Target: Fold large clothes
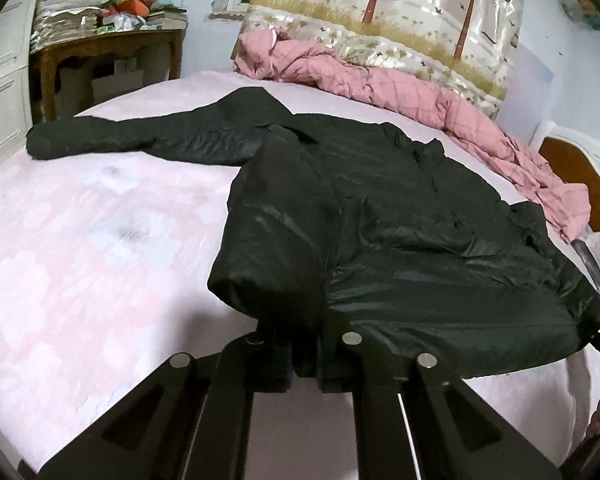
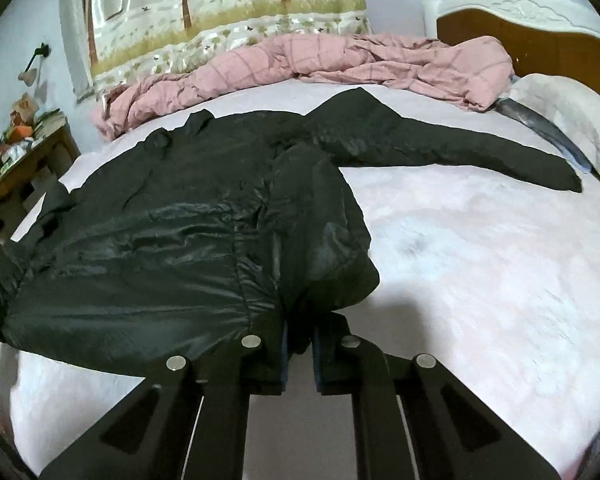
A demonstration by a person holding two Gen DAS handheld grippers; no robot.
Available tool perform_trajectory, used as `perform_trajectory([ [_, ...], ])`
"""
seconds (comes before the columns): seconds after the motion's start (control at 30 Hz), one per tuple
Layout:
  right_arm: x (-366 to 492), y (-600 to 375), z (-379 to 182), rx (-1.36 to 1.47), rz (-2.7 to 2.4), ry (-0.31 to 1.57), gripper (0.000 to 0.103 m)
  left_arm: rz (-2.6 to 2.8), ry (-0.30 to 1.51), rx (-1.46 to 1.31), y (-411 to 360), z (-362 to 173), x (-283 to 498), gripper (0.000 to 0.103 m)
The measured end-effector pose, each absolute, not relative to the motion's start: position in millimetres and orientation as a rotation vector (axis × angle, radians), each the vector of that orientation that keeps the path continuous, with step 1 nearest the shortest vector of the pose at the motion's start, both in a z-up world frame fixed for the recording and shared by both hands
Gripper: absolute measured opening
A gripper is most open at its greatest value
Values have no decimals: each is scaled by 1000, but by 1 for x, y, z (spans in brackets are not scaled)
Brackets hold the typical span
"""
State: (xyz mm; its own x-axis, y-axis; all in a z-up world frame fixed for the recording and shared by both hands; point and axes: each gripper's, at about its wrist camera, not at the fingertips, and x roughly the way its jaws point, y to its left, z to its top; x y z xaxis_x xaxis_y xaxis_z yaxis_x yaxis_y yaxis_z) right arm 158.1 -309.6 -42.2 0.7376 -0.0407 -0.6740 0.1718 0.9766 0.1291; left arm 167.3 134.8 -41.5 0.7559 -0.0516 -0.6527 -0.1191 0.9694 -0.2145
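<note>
We read no labels. Left tool (image 1: pixel 305 354) and right tool (image 2: pixel 299 350) each pinch the black jacket (image 1: pixel 400 220) hem on the bed (image 1: pixel 80 240); pink quilt (image 1: pixel 380 80) behind.

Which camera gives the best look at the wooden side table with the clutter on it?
The left wrist view. There the wooden side table shows its top, front apron and legs, with clutter piled on it. The right wrist view catches only one corner at the left edge, partly hidden behind the black jacket.

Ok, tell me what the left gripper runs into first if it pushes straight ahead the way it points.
The black jacket. The left gripper is already shut on its near hem, so going straight on would likely push it into the jacket's folded sleeve and body, with the pink bed sheet beneath.
</note>
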Motion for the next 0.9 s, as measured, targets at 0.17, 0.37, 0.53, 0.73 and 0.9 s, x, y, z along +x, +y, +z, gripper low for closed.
perform_trajectory([
  [0.17,132,-311,-38,198,-122,743,10,33,711,-192,132,-42,150,9],
  [0.37,119,-308,-39,139,-145,721,19,97,628,-64,119,-36,144,56],
  [0.53,103,-313,-23,118,-174,634,72,88,542,-16,107,-22,133,67],
  [0.73,86,-325,-10,188,-114,579,74,45,472,-32,101,-8,119,77],
  [0.9,85,-285,-13,-102,82,635,80,-30,497,113,81,-6,110,77],
])
